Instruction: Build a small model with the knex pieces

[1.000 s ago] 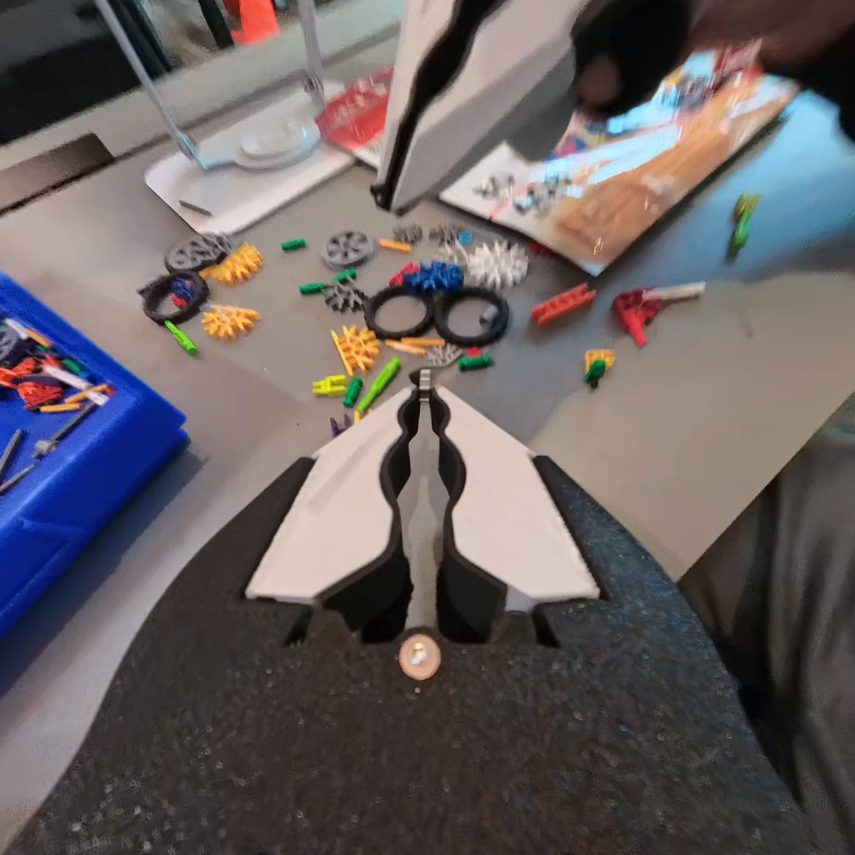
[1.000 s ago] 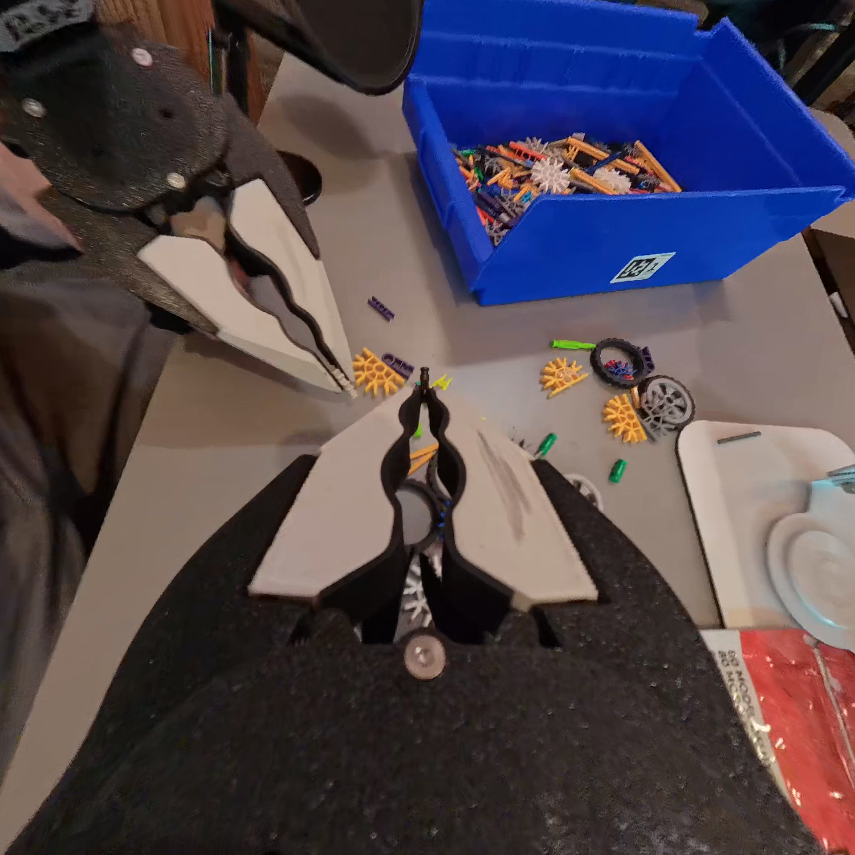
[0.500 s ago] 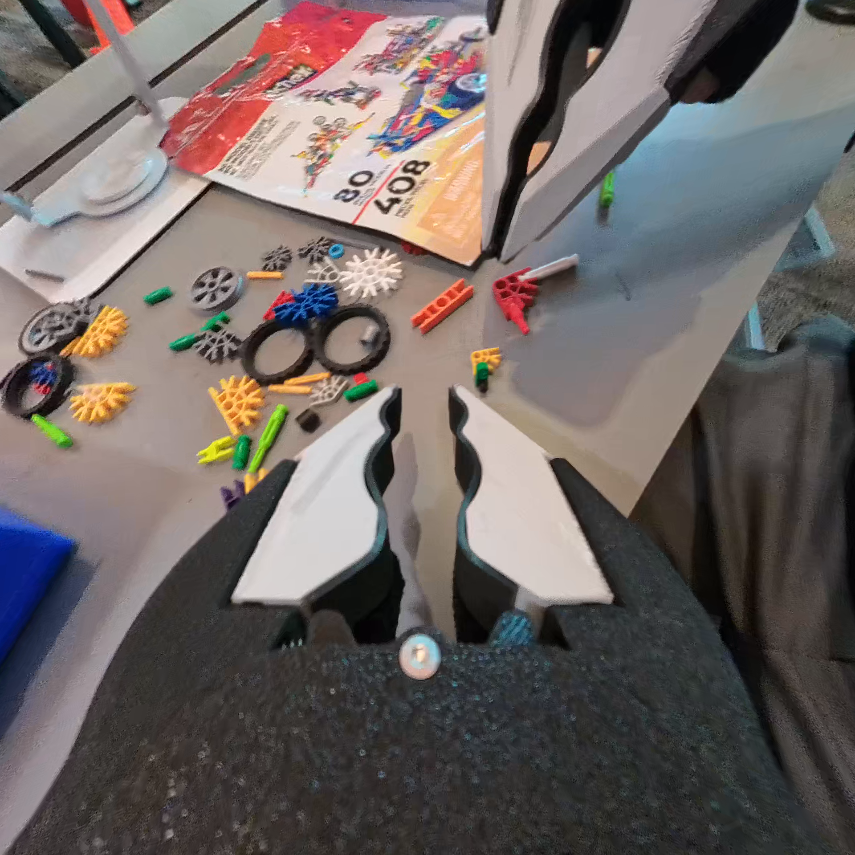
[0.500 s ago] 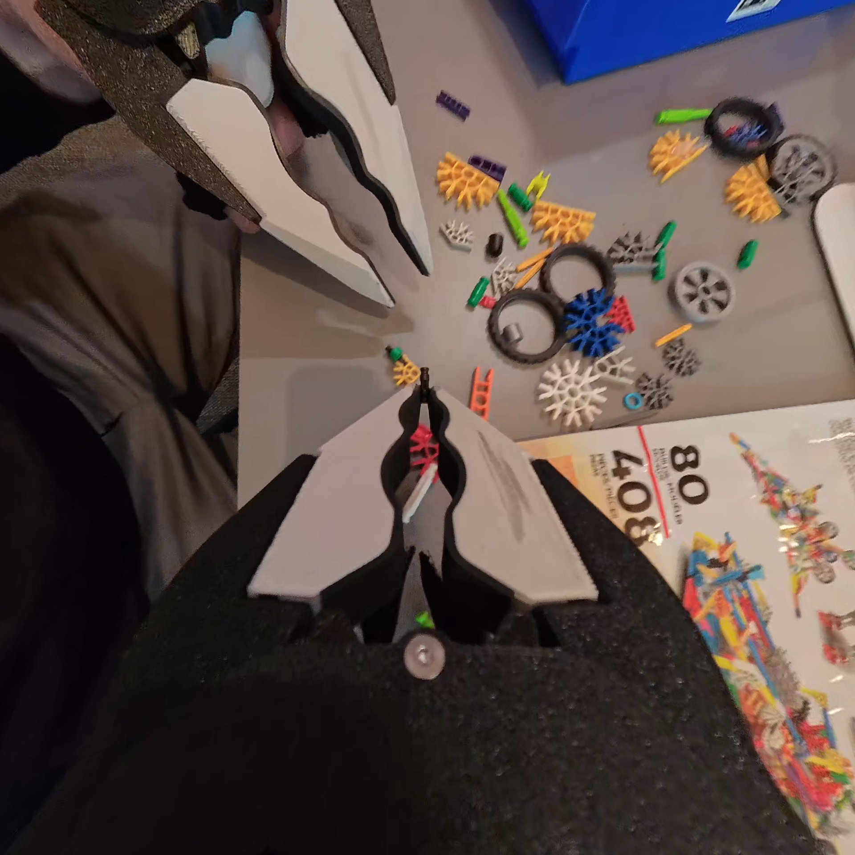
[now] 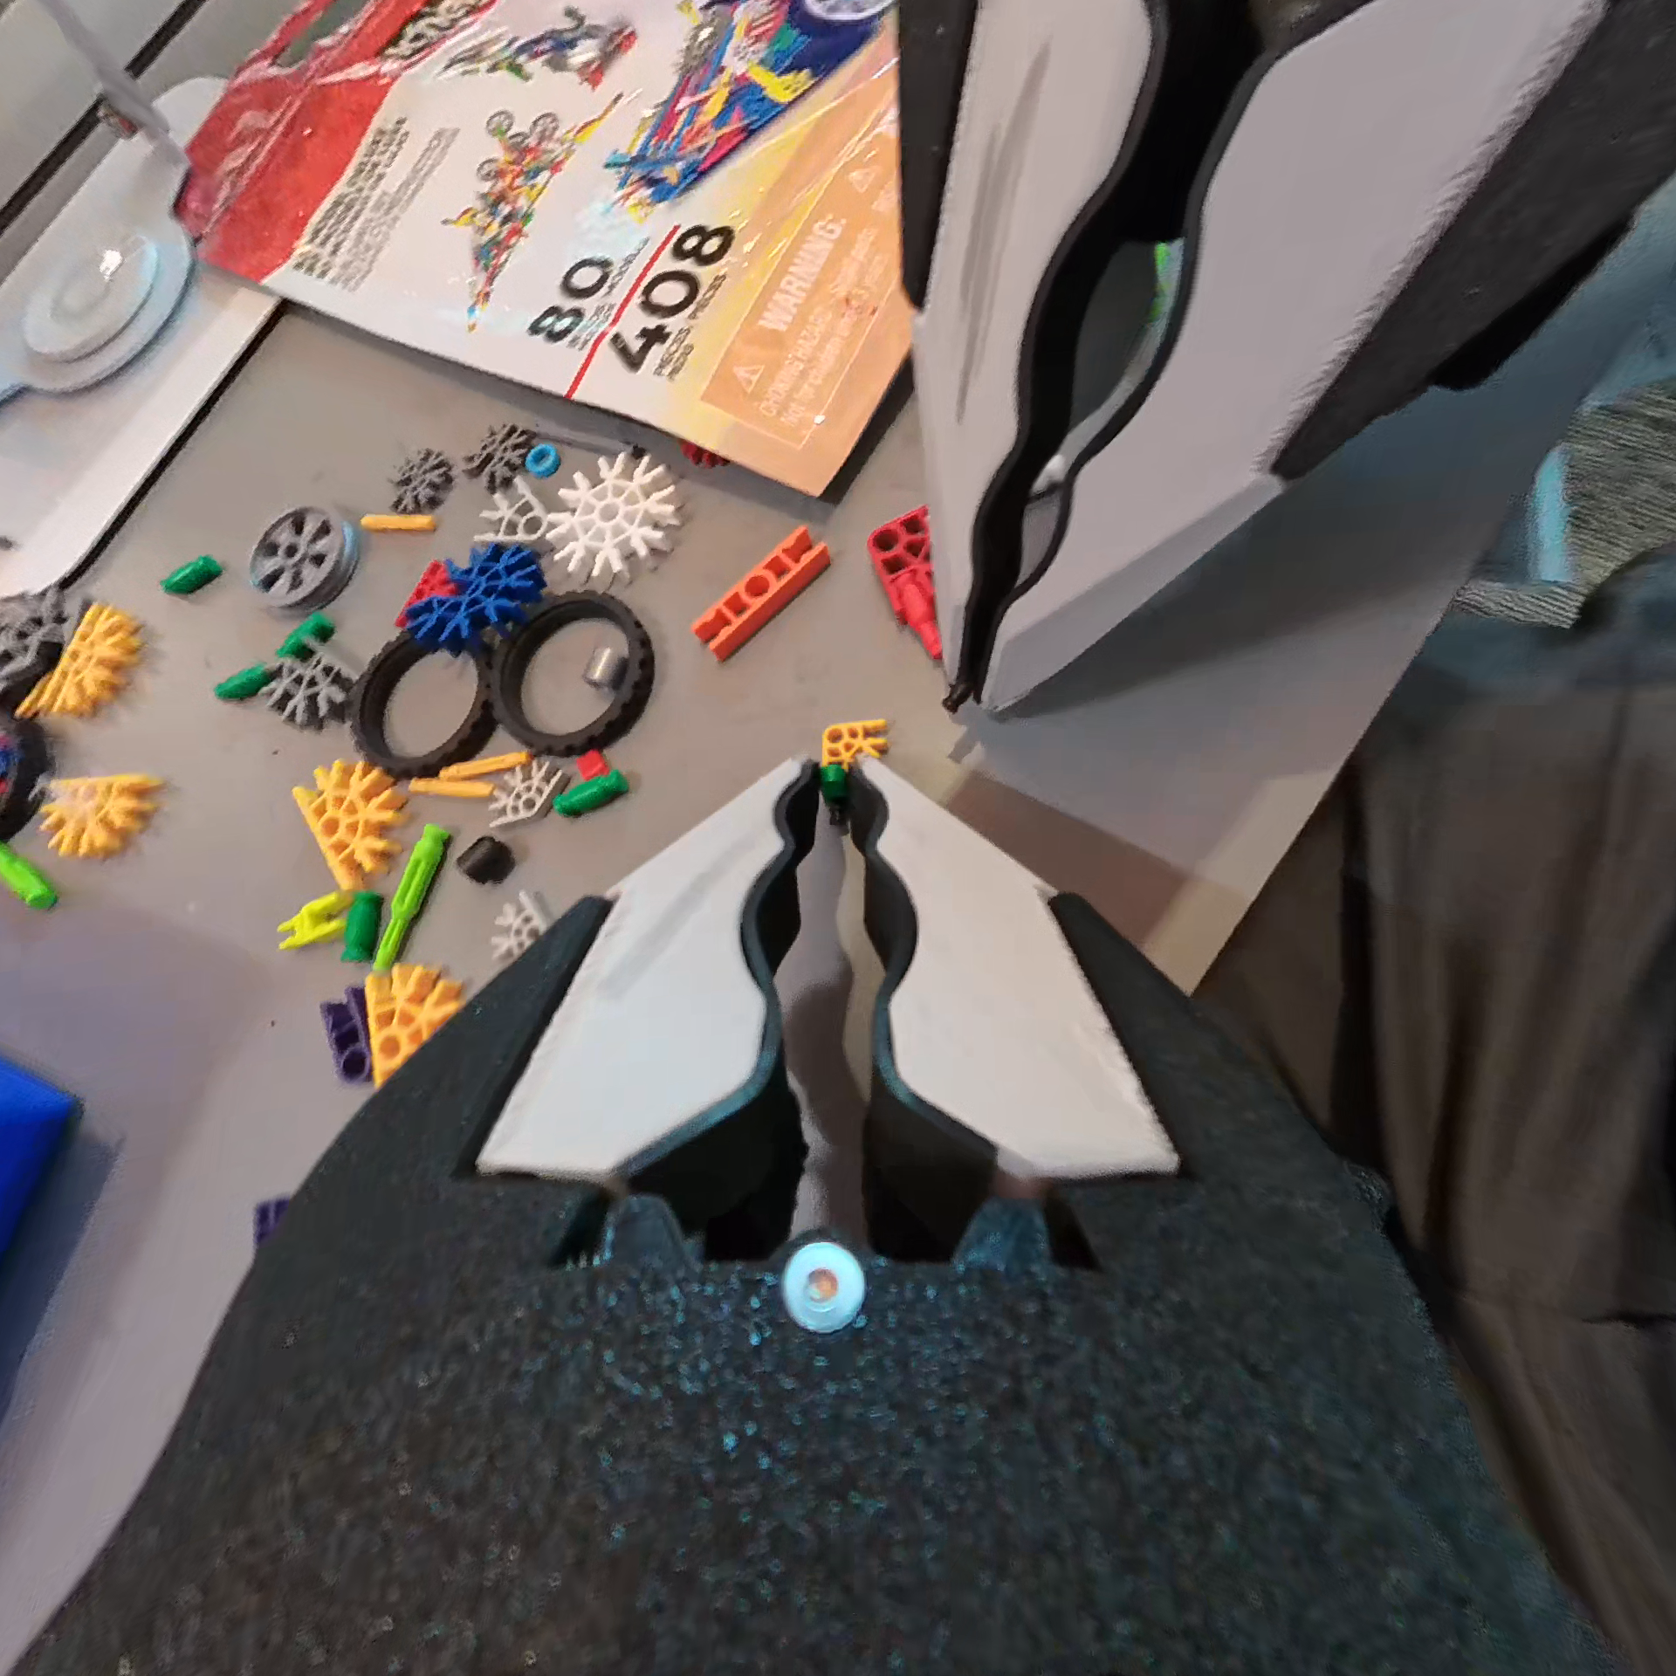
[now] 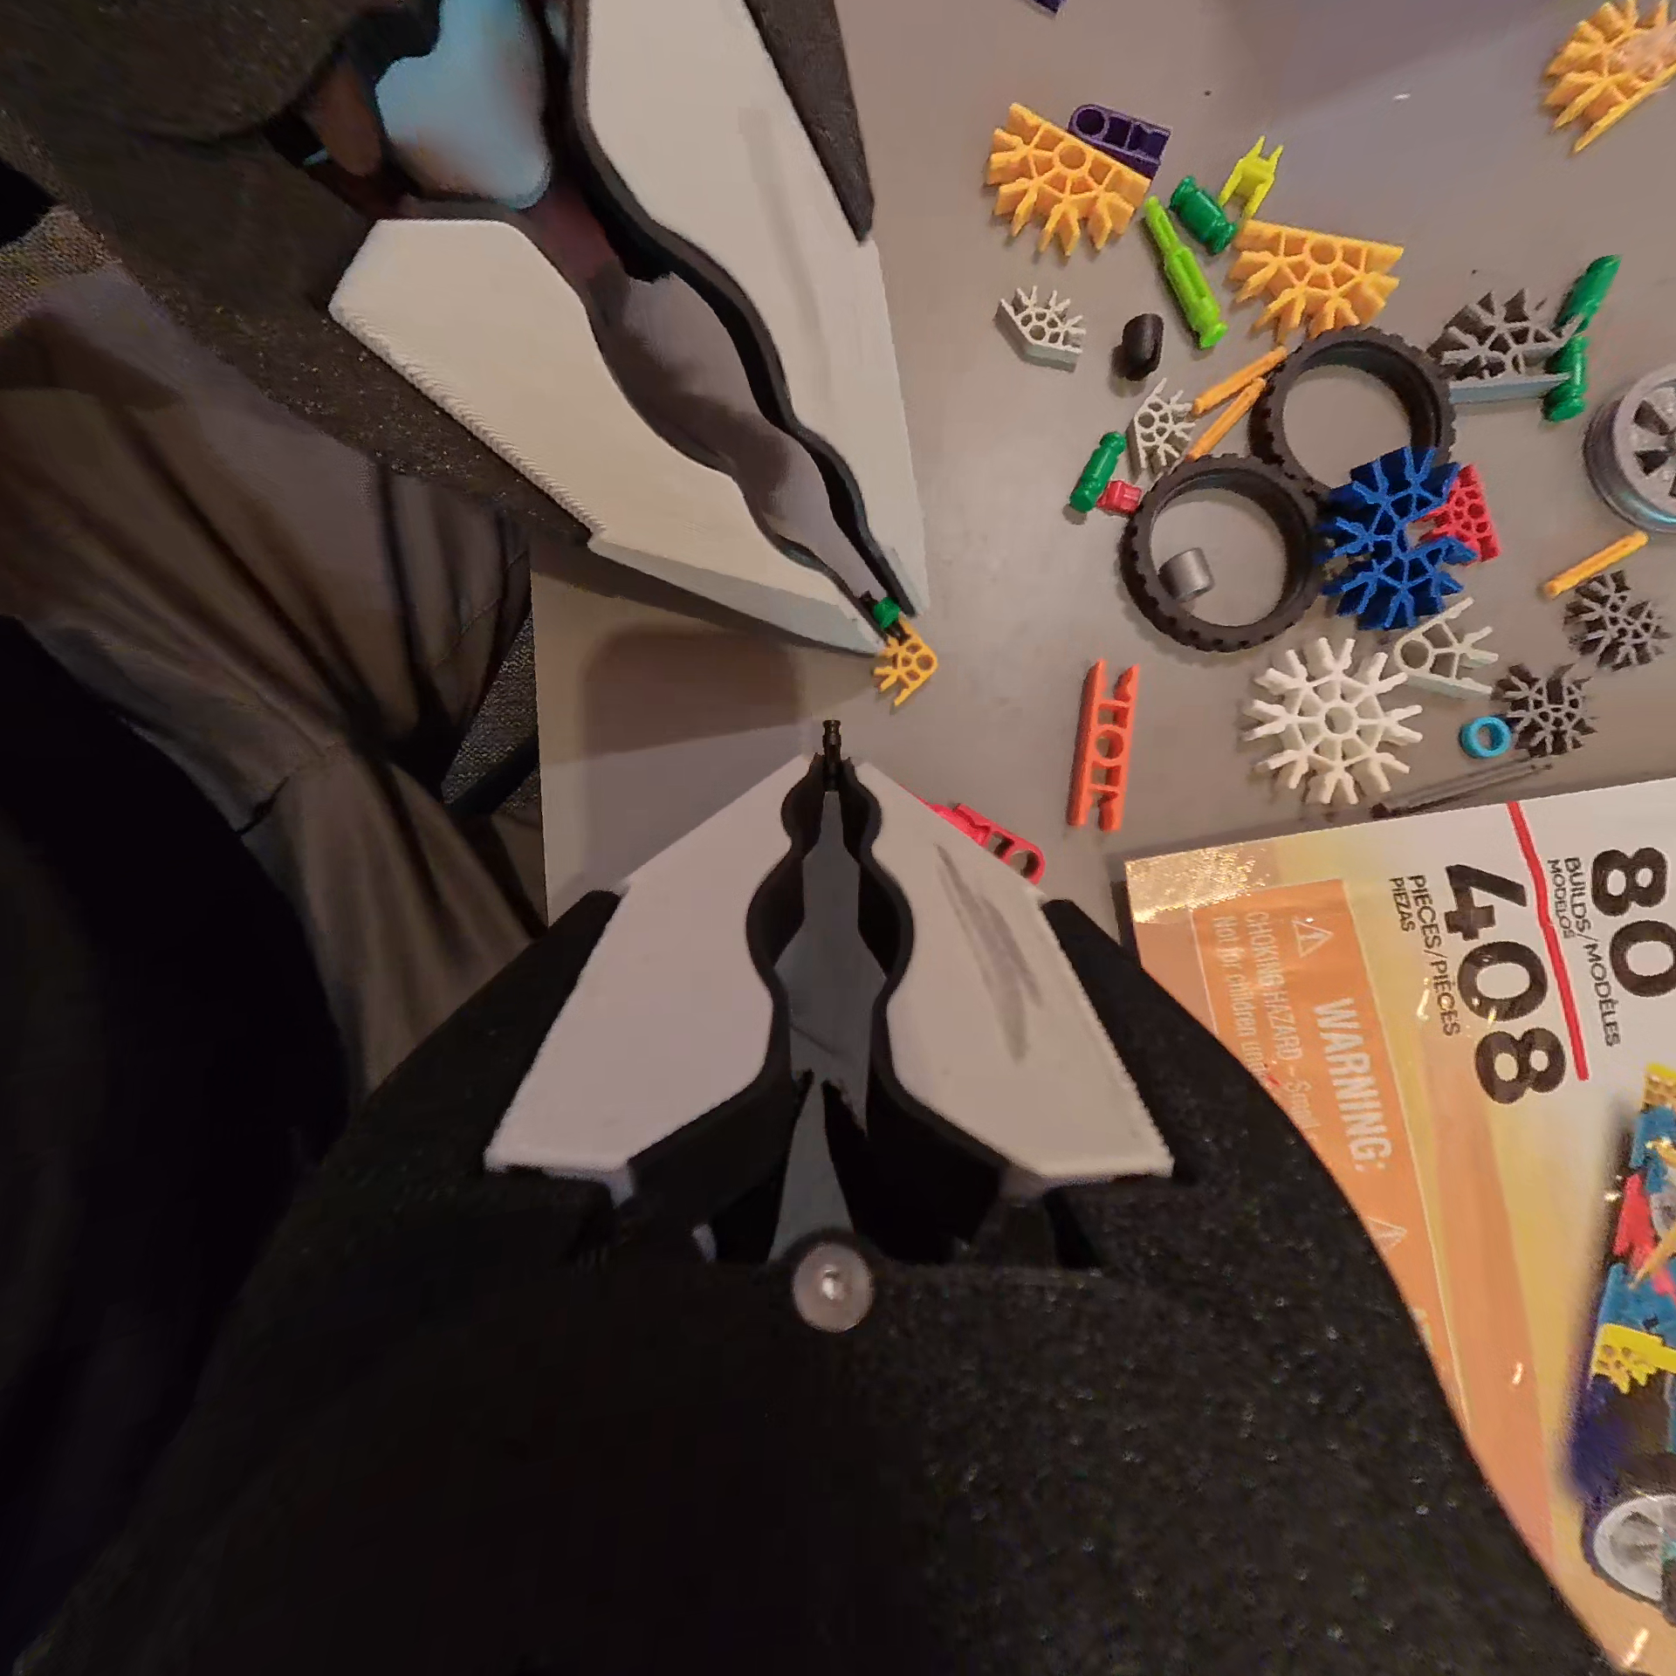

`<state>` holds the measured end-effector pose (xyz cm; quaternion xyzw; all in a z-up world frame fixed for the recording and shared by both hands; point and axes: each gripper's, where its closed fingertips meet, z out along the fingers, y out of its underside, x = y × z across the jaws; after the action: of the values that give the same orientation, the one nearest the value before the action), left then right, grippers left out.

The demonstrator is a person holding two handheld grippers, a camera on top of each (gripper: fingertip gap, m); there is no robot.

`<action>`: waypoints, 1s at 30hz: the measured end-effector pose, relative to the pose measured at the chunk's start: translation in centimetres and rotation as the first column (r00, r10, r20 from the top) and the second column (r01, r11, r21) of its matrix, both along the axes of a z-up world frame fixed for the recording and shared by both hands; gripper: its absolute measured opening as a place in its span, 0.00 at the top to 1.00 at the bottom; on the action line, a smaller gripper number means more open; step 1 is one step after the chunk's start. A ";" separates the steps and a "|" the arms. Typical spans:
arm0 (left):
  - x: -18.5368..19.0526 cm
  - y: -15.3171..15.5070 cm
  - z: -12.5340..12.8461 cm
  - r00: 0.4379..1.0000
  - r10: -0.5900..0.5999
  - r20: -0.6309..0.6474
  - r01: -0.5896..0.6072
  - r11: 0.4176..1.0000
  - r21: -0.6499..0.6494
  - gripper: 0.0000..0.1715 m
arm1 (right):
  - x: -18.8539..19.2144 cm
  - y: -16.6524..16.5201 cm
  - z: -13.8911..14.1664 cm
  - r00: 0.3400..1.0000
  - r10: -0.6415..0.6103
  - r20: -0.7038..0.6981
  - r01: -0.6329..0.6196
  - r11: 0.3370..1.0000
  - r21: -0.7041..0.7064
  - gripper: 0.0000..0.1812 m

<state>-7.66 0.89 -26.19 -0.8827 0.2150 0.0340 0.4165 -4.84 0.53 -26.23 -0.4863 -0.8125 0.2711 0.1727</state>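
Near the worktop (image 5: 798,671) edge, the left gripper (image 5: 833,771) is pinched narrow on a short green rod (image 6: 884,612) joined to a small yellow connector (image 5: 852,739), while the right gripper (image 6: 832,771), just beside, nips a thin black rod (image 6: 832,736)

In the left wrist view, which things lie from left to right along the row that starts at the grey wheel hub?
Grey wheel hub → blue snowflake connector → white snowflake connector → orange bar piece → red connector → right tongs.
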 end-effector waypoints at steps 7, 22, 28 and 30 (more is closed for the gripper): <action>-1.6 -1.6 0.0 0.978 0.207 0.040 -0.208 0.977 0.036 0.97 | -1.0 -0.5 -0.4 0.999 -0.036 -0.003 0.036 0.999 -0.008 0.99; 0.9 -2.5 -0.3 0.967 0.195 0.162 -0.200 0.980 0.018 0.84 | -1.9 -0.5 -0.6 0.995 -0.096 -0.007 0.096 0.995 0.009 0.99; 0.5 -2.7 0.5 0.976 0.167 0.138 -0.176 0.983 0.058 0.83 | -2.8 -0.1 -0.4 0.998 -0.060 -0.018 0.061 0.996 0.058 0.99; 0.2 -2.6 0.6 0.983 0.144 0.118 -0.152 0.986 0.062 0.84 | -3.0 0.0 -0.6 1.000 -0.024 -0.003 0.024 0.996 0.090 0.99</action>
<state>-7.43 -1.75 -25.63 -0.8815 0.1236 0.0226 0.4552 -7.80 0.56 -26.86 -0.4874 -0.8179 0.2326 0.1985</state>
